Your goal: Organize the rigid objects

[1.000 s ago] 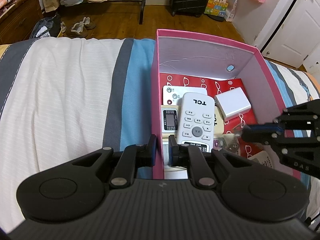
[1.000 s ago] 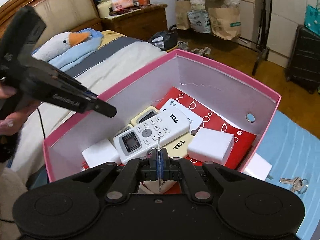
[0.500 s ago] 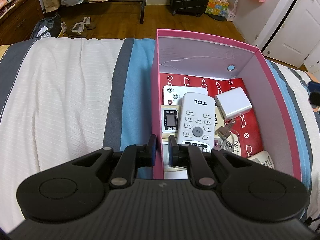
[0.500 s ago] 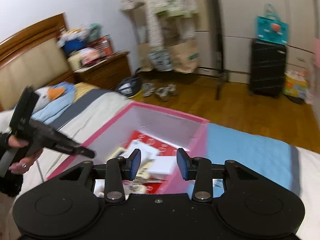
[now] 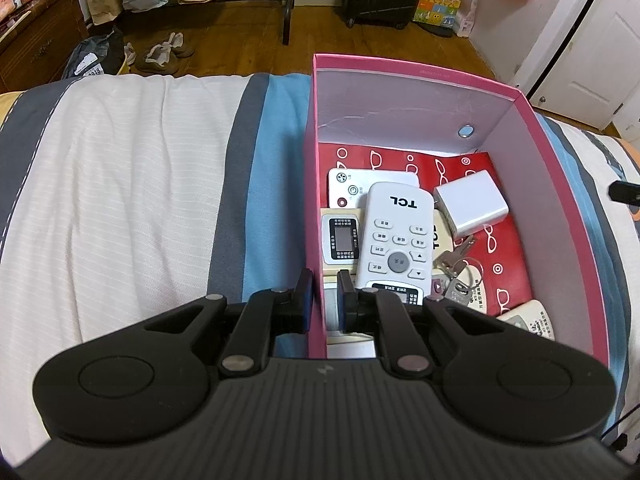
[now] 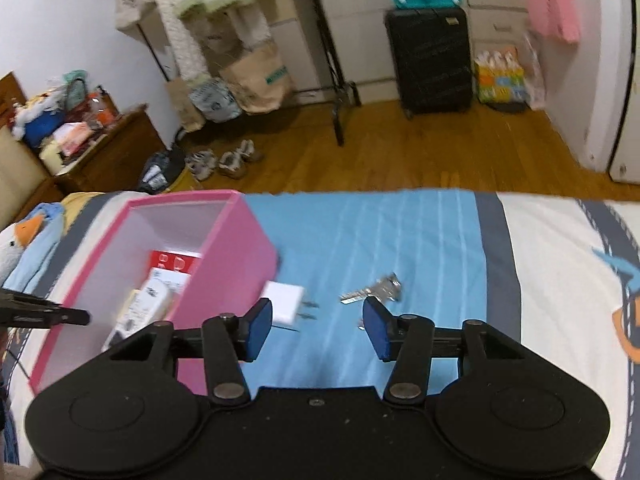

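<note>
- a pink box [image 5: 560, 184] sits open on a striped bedspread [image 5: 120, 184], near the foot edge of the bed, with wooden floor beyond.
- inside it we see a white tcl remote [image 5: 396, 236] lying on top of other things, a smaller remote with a little screen [image 5: 340, 240] to its left, and a flat white remote [image 5: 352, 184] behind them.
- a white charger block [image 5: 470, 202] rests to the right of the tcl remote, and a bunch of keys [image 5: 454, 264] lies just in front of that block, on the red patterned paper lining the box floor.
- our left gripper [image 5: 324, 300] has its jaws drawn narrow, pinching the box's near left wall between the two pads.
- outside the box, on the blue stripe of the bedspread, a white plug adapter [image 6: 286, 304] lies right by the box's corner, prongs pointing away from it.
- a second set of keys [image 6: 374, 290] lies on the blue fabric a little to the right of the adapter.
- our right gripper [image 6: 318, 330] hangs over that blue stripe; its jaws have just been opening, they stand well apart, and nothing is between them.
- this view is blurred.
</note>
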Tool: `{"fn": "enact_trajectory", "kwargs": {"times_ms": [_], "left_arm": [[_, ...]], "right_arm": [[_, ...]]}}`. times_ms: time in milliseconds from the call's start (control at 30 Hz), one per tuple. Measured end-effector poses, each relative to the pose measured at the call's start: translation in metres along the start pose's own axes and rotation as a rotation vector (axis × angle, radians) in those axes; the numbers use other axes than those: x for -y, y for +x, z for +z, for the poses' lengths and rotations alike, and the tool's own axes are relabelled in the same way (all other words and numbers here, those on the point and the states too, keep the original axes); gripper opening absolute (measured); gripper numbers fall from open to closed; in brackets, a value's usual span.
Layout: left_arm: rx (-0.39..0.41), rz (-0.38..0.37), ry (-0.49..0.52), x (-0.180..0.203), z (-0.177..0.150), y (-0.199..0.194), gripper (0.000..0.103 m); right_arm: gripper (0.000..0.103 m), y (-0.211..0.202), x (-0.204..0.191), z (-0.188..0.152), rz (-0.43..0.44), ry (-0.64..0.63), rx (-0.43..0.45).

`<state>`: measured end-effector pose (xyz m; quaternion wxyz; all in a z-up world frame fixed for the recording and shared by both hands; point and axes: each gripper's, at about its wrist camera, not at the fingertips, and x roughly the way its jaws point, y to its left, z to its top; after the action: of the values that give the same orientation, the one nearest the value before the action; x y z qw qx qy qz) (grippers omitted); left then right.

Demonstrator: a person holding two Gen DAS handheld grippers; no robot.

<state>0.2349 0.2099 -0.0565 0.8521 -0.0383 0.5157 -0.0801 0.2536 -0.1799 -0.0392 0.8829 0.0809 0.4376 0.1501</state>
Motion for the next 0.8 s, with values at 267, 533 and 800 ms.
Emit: {"fn": "enact_trajectory", "kwargs": {"times_ms": [267,533,800], "left_arm": [[-0.002,0.006,0.003,0.002,0.001,0.002,0.01],[-0.009,0.005,0.007,0.001,0.001,0.004,0.01],[-0.011,-0.002,0.004,-0.001,0.001,0.007,0.01]], "right_arm": [[0.057,0.053,0.026,0.0,-0.084,-0.048,-0.055],[0.056,0.091,0.042,0.003,-0.093,-0.069,-0.017],[0.006,0.08,0.045,0.01,-0.05,-0.046,0.04]]}}
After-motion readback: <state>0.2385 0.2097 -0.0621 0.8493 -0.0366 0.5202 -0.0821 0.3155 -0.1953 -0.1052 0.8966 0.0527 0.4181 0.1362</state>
